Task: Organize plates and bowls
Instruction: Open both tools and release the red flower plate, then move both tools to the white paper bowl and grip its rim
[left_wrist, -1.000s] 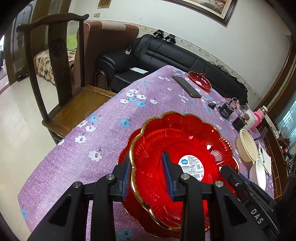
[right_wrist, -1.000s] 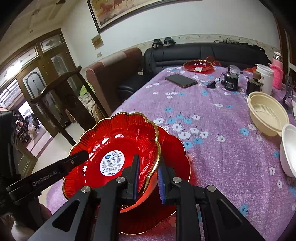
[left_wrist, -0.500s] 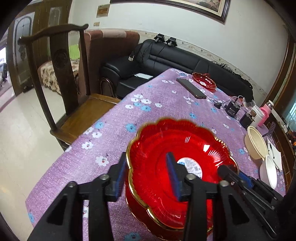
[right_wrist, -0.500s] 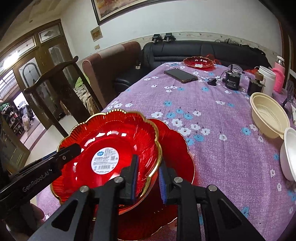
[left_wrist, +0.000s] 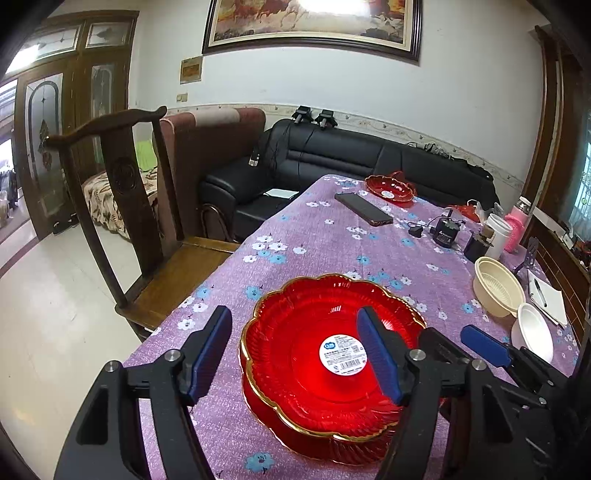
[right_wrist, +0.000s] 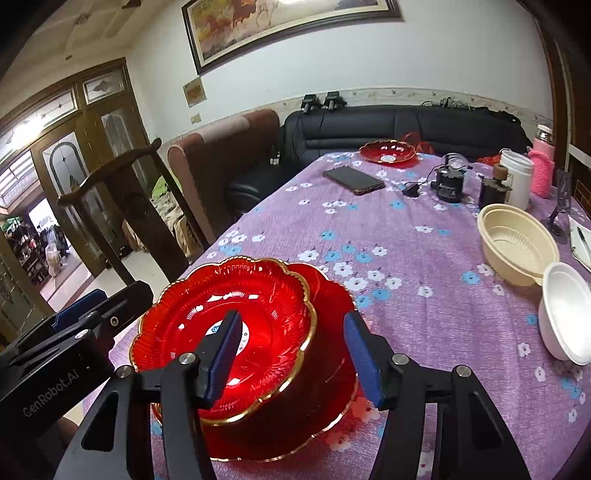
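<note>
Top red dish (left_wrist: 325, 347) sits nested on a second red dish (right_wrist: 332, 387) at the near end of the table (left_wrist: 332, 243); in the right wrist view the upper one looks offset toward the chair (left_wrist: 122, 192) side, not centred.

Left gripper (left_wrist: 295, 350) is wide open, holding nothing: one finger is outside the rim, the other is over the dish's inside near the label. Right gripper (right_wrist: 291, 354) is likewise spread wide and empty, one finger over the dish centre, the other off its far side (contact w/ the rim can't be told from either view).

Judged step: stacking of this pair looks done, release stage. Left to sort: third red dish (left_wrist: 389, 186) at the far end, beige bowl (right_wrist: 517, 243) and white bowl (right_wrist: 565, 314) touching each other on the right.

Next move prob. calls for lifting both grippers clear w/o nudging the stack, then reaching for the far dish or nesting the bowls. Phone (left_wrist: 364, 208) and chargers lie on the way to the far dish, so a high path seems wise.
</note>
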